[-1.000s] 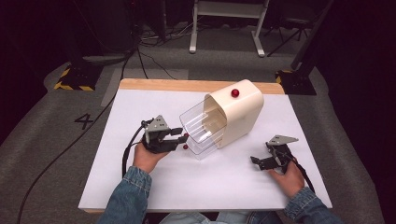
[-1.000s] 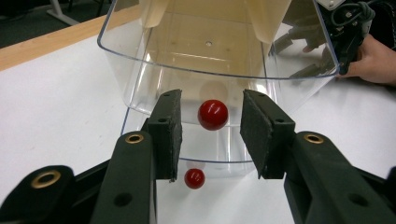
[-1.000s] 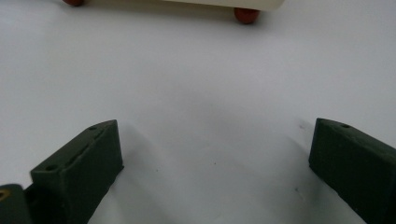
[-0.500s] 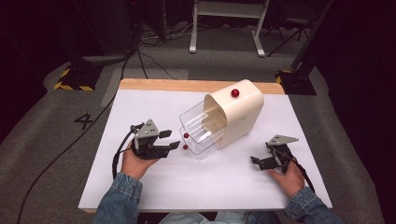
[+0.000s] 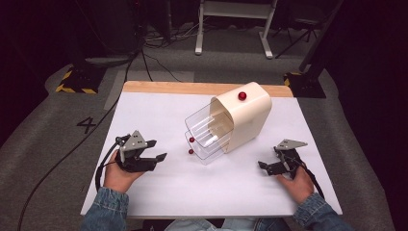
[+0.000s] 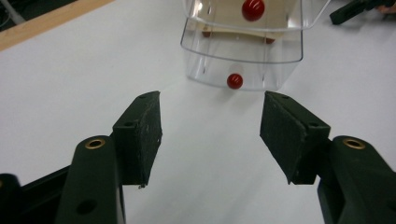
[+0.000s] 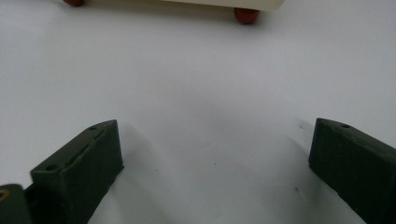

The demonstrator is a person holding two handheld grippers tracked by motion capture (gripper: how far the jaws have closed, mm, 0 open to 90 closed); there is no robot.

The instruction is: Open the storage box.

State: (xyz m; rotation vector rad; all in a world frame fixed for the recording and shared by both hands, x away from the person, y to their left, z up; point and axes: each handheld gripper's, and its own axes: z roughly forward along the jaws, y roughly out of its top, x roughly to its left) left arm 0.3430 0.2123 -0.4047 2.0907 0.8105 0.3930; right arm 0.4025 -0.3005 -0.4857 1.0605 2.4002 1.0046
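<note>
With both clear plastic drawers (image 5: 208,137) pulled out of the cream rounded cabinet (image 5: 245,118) mid-tabletop (image 5: 159,115), the left tongs (image 5: 155,150), empty and just opening, sit well apart from the red knobs (image 6: 234,80), while the right tongs (image 5: 267,167) rest spread and empty nearby.

I see a cream cabinet (image 5: 246,117) with a red knob (image 5: 242,96) on top and clear drawers (image 5: 208,135) bearing red knobs (image 6: 235,81). The table (image 5: 159,115) is white with a pale wood edge (image 5: 168,87). Both grippers (image 5: 153,150) (image 5: 265,166) are black; my sleeves (image 5: 107,211) are blue denim.
</note>
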